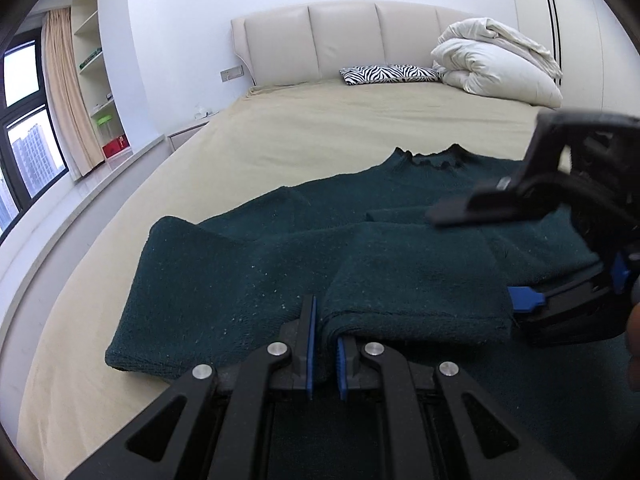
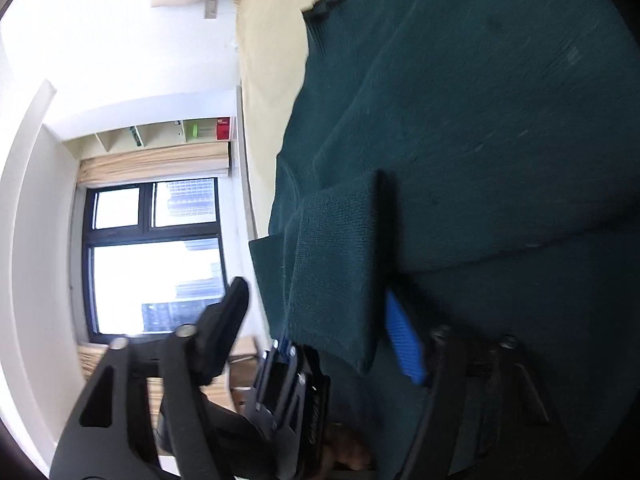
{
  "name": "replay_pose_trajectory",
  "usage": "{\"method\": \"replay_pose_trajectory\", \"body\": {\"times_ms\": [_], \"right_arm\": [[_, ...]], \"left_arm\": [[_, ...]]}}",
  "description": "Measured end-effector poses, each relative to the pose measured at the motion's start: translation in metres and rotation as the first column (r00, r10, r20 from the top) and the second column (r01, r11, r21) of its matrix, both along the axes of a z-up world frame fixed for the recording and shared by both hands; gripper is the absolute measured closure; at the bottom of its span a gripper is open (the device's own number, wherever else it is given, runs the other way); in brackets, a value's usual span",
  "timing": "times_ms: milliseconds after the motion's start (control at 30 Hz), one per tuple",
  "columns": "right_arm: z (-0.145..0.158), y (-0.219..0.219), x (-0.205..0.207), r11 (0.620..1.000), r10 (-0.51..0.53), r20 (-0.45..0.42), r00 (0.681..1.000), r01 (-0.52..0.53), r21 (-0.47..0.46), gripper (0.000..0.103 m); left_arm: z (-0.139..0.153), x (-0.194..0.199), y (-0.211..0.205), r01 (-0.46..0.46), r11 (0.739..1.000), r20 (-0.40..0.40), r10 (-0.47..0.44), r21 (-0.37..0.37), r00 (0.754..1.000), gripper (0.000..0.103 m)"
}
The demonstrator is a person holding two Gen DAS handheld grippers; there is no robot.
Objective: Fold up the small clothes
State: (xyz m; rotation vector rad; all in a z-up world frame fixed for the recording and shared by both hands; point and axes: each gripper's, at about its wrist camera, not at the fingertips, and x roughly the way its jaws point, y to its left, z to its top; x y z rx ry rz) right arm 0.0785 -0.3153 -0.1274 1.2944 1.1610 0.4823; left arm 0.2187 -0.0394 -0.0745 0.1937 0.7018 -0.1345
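We're at the foot of the bed (image 1: 304, 128), and the dark green sweater (image 1: 224, 280) lies spread on the beige sheet, neck toward the headboard. Our left gripper (image 1: 325, 344) has its blue pads drawn narrow, pinching a fold of the knit at the near hem, where a doubled flap (image 1: 420, 284) lies on top of the sweater's body. That grip looks meant to anchor one corner of the flap so it doesn't slide.

Over on the right, our right gripper (image 1: 492, 260) comes in sideways at the flap's other edge. From its own camera, the jaws stand part-way apart with the flap's edge (image 2: 336, 264) between them, one blue pad (image 2: 404, 340) lying beside the cloth. We can't say the pads are pressing yet; it reads as a grasp not yet made.

We judge both hands want matching corners so the fold can lift evenly. The knit is thick and floppy, so a shallow bite could slip. The folded duvet (image 1: 496, 64) and zebra pillow (image 1: 390, 74) sit well clear.
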Motion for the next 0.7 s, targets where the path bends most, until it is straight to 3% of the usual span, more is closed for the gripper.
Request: {"method": "replay_pose_trajectory", "body": {"times_ms": [33,67,133,167,200,233,333,467,533,600,700], "right_arm": [[-0.001,0.003,0.002,1.0,0.01,-0.003,1.0,-0.01,-0.009,0.06],[-0.001,0.004,0.003,1.0,0.016,0.0,1.0,-0.016,-0.023,0.072],[0.004,0.001,0.003,0.998,0.015,0.012,1.0,-0.014,-0.063,0.086],[0.009,-0.002,0.004,0.996,0.011,0.029,1.0,-0.009,-0.085,0.096],[0.014,-0.007,0.004,0.995,0.01,0.047,0.999,-0.005,-0.104,0.096],[0.022,-0.013,0.003,0.992,0.012,0.069,0.998,-0.003,-0.129,0.096],[0.053,-0.035,0.005,0.972,0.036,0.14,0.989,-0.002,-0.235,0.096],[0.093,-0.072,0.003,0.903,0.085,0.206,0.975,0.011,-0.429,0.096],[0.097,-0.083,0.006,0.858,0.123,0.199,0.972,-0.003,-0.514,0.096],[0.095,-0.093,0.009,0.79,0.148,0.167,0.975,-0.015,-0.614,0.096],[0.083,-0.112,0.008,0.775,0.125,0.133,0.983,-0.013,-0.631,0.096]], "left_arm": [[0.001,-0.001,0.002,-0.004,1.0,0.004,0.004,-0.008,1.0,0.092],[0.003,-0.002,0.003,-0.008,1.0,0.006,0.009,-0.016,1.0,0.088],[0.005,-0.002,0.007,-0.021,0.999,0.005,0.021,-0.034,1.0,0.074],[0.007,-0.003,0.009,-0.022,0.999,0.003,0.022,-0.049,1.0,0.06],[0.01,-0.005,0.011,-0.022,0.997,0.006,0.023,-0.07,1.0,0.049],[0.013,-0.008,0.013,-0.021,0.996,0.009,0.022,-0.089,1.0,0.046],[0.022,-0.016,0.022,-0.007,0.986,0.007,0.008,-0.169,1.0,0.044],[0.024,-0.025,0.04,-0.029,0.963,-0.047,0.017,-0.267,0.999,0.044],[0.018,-0.026,0.047,-0.057,0.956,-0.099,0.029,-0.287,0.995,0.044],[0.01,-0.028,0.057,-0.088,0.944,-0.147,0.043,-0.318,0.988,0.044],[0.008,-0.036,0.072,-0.131,0.926,-0.161,0.077,-0.355,0.984,0.044]]}}
